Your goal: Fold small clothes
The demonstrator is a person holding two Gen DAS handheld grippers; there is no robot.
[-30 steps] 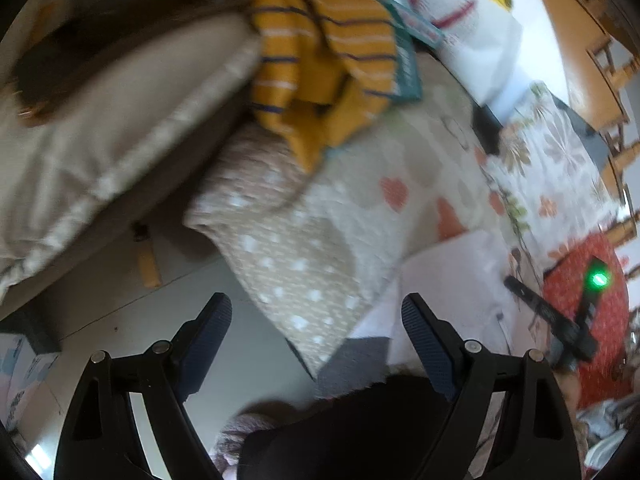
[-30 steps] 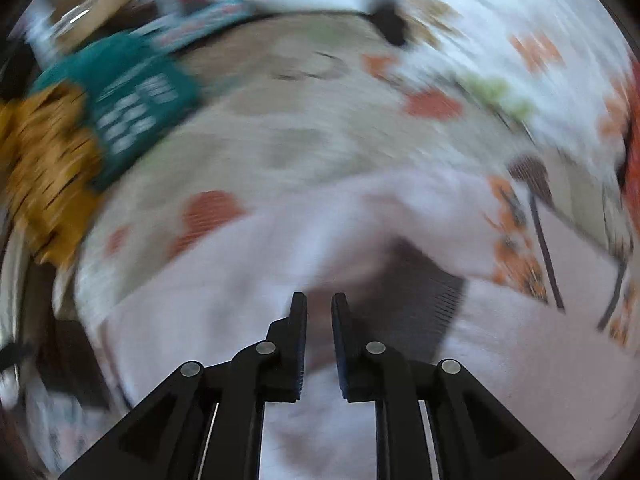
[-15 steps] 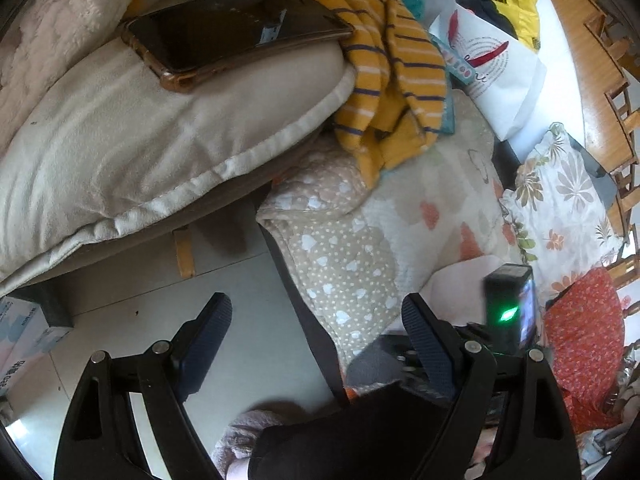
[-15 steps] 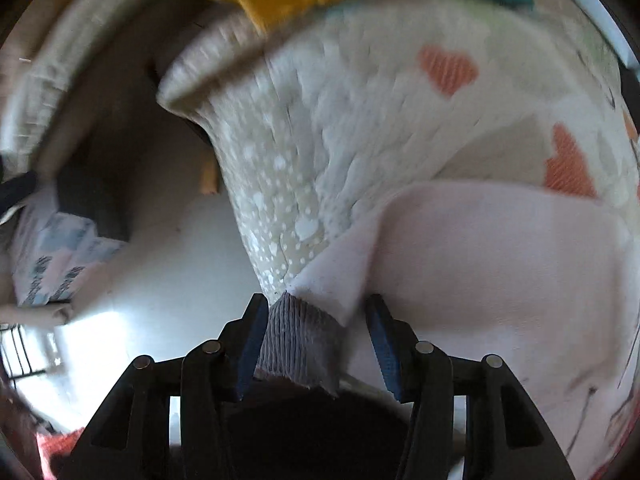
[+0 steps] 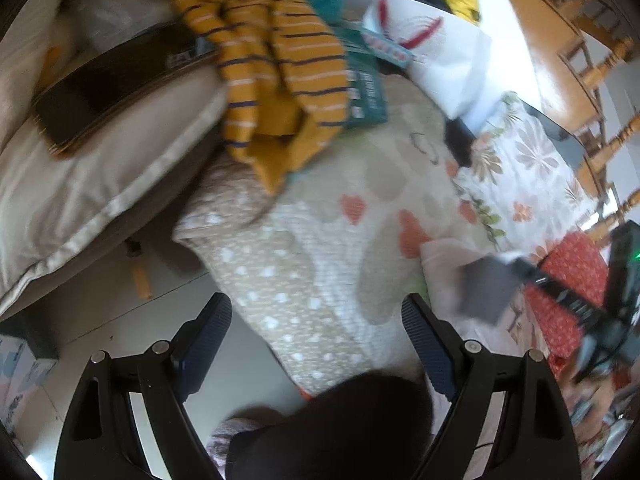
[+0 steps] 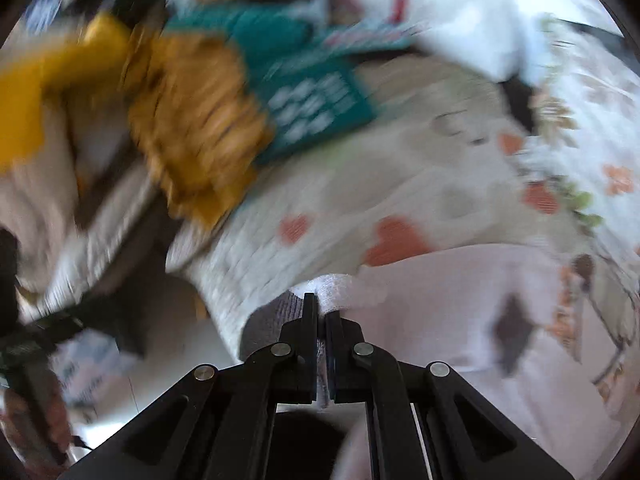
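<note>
From the left wrist camera, the left gripper (image 5: pixel 316 316) hangs with its fingers wide apart and nothing between them, above the hanging edge of a quilted heart-print blanket (image 5: pixel 320 248). Bare floor (image 5: pixel 100 304) lies under the left finger. A beige cushion (image 5: pixel 80 176) carrying a dark phone (image 5: pixel 108 80) sits beyond, with a mustard striped garment (image 5: pixel 276 80) draped over its corner. At right, the right gripper (image 5: pixel 516 266) pinches the grey cuff (image 5: pixel 486 294) of a pale pink garment (image 5: pixel 448 256) lying on the blanket.

From the right wrist camera, much blurred, the right gripper (image 6: pixel 320 308) has its fingers clamped together on that cuff (image 6: pixel 272 320) at the garment's corner. The pink garment (image 6: pixel 460 304) spreads rightward over the blanket (image 6: pixel 360 184), near its edge.
</note>
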